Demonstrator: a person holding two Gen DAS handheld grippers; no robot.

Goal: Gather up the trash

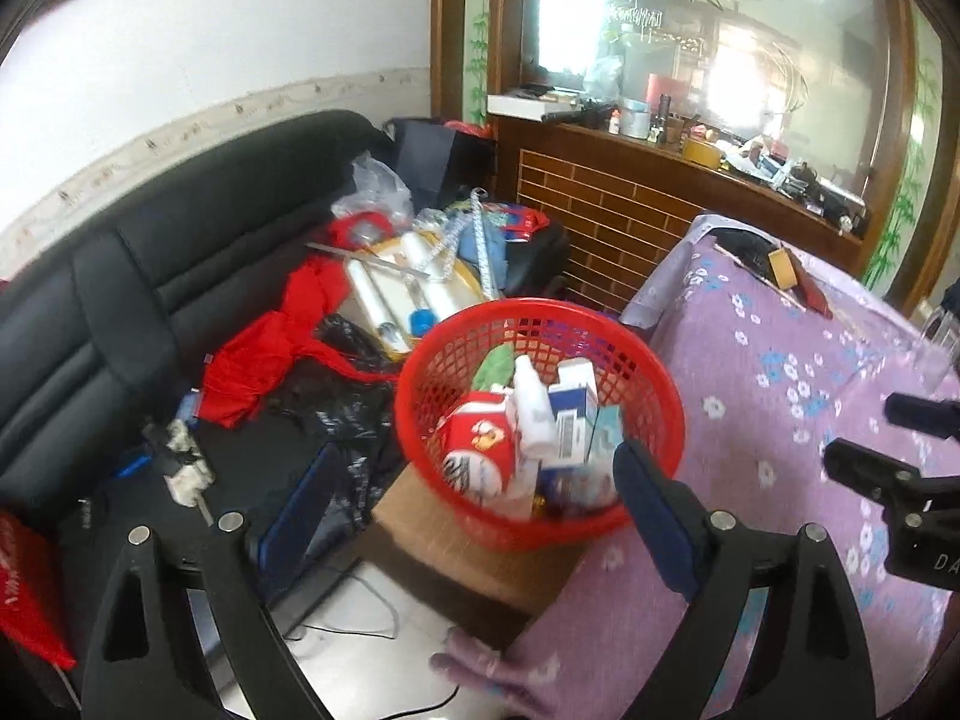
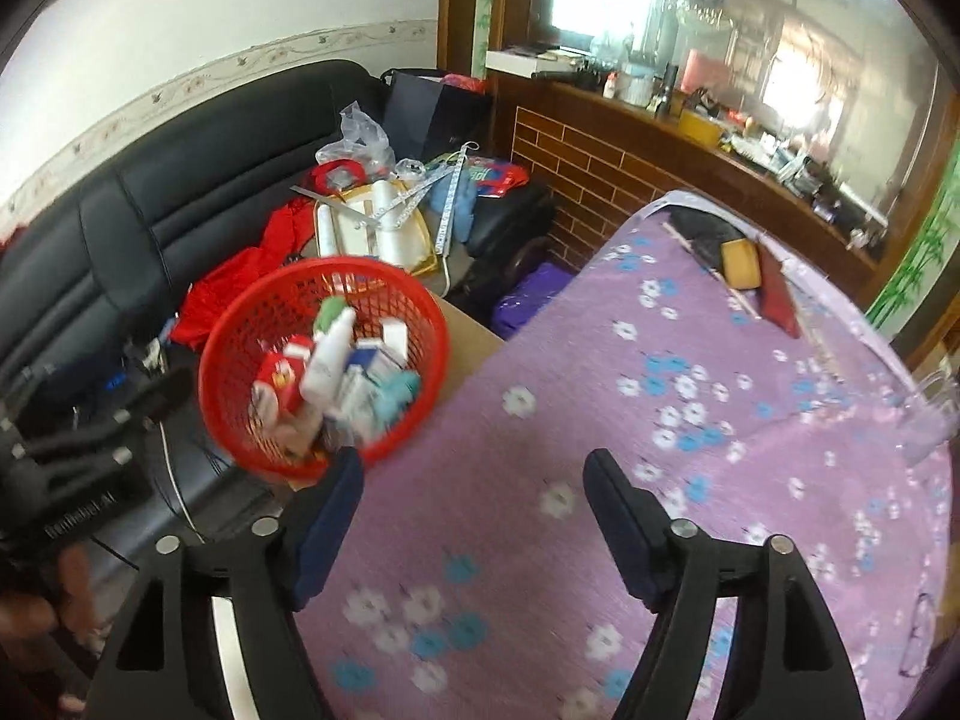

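Observation:
A red plastic basket (image 1: 651, 381) sits on a brown cardboard box (image 1: 456, 564) beside the table. It holds trash: a red and white carton (image 1: 480, 444), a white bottle (image 1: 531, 405), blue and white boxes (image 1: 576, 414) and something green (image 1: 495, 366). My left gripper (image 1: 474, 516) is open, its fingers on either side of the basket's near rim. My right gripper (image 2: 474, 504) is open and empty over the purple floral tablecloth (image 2: 600, 390). The basket also shows in the right wrist view (image 2: 234, 348), left of the right gripper. The right gripper shows in the left wrist view (image 1: 882, 438) at the right.
A black sofa (image 1: 150, 276) at the left carries red cloth (image 1: 258, 360), black bags and a tray of rolls (image 1: 402, 288). A yellow block (image 2: 739, 264) and dark red book (image 2: 780, 294) lie at the table's far end. A clear glass (image 2: 930, 414) stands at the right. A wooden counter (image 1: 630, 204) lies behind.

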